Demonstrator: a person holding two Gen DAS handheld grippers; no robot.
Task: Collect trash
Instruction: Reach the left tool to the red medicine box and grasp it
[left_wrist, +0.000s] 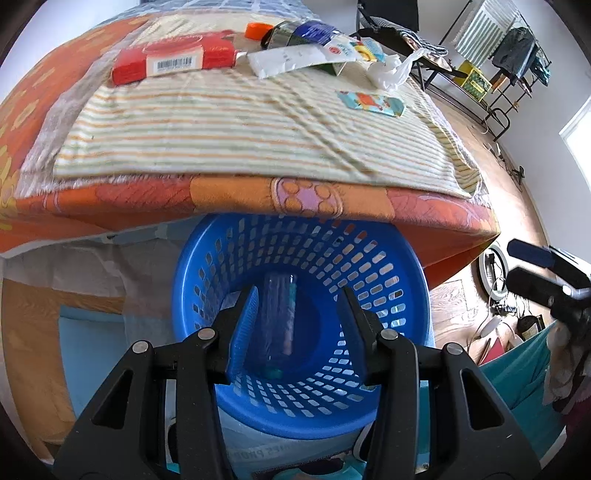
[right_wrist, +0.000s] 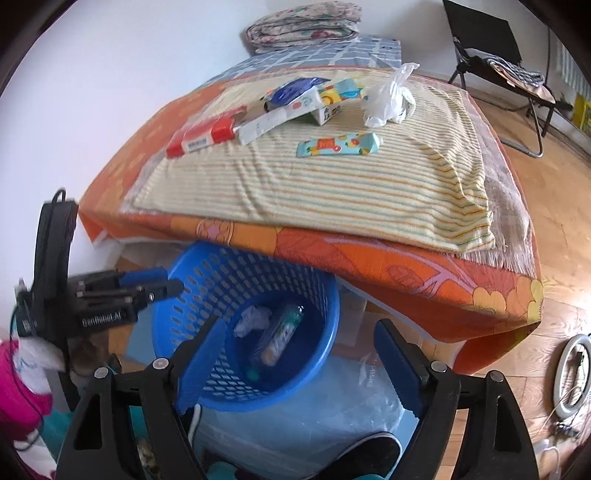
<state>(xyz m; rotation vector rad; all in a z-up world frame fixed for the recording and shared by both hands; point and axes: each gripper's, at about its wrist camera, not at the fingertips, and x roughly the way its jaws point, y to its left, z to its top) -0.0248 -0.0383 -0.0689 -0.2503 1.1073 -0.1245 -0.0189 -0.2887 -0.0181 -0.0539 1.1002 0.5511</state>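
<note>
A blue perforated basket (left_wrist: 388, 306) (right_wrist: 221, 280) stands on the floor under the bed's edge. A clear plastic bottle (left_wrist: 279, 317) (right_wrist: 279, 332) and a crumpled white paper (right_wrist: 253, 319) lie in it. My left gripper (left_wrist: 299, 328) is open and empty right above the basket; it also shows in the right wrist view (right_wrist: 162, 286). My right gripper (right_wrist: 299, 354) is open and empty, a little to the right of the basket; it also shows in the left wrist view (left_wrist: 532, 266). On the striped towel (right_wrist: 332, 184) lie a red box (left_wrist: 173, 61) (right_wrist: 201, 138), a white pack (left_wrist: 291, 59) (right_wrist: 277, 118), a colourful wrapper (left_wrist: 371, 103) (right_wrist: 338, 144) and a crumpled white bag (left_wrist: 391, 72) (right_wrist: 388, 98).
The bed has an orange patterned cover (right_wrist: 406, 266) that overhangs the basket. A folded blanket (right_wrist: 303, 22) lies at the far end. A black folding chair (right_wrist: 495, 55) stands on the wooden floor to the right. A ring light (right_wrist: 576, 373) lies on the floor.
</note>
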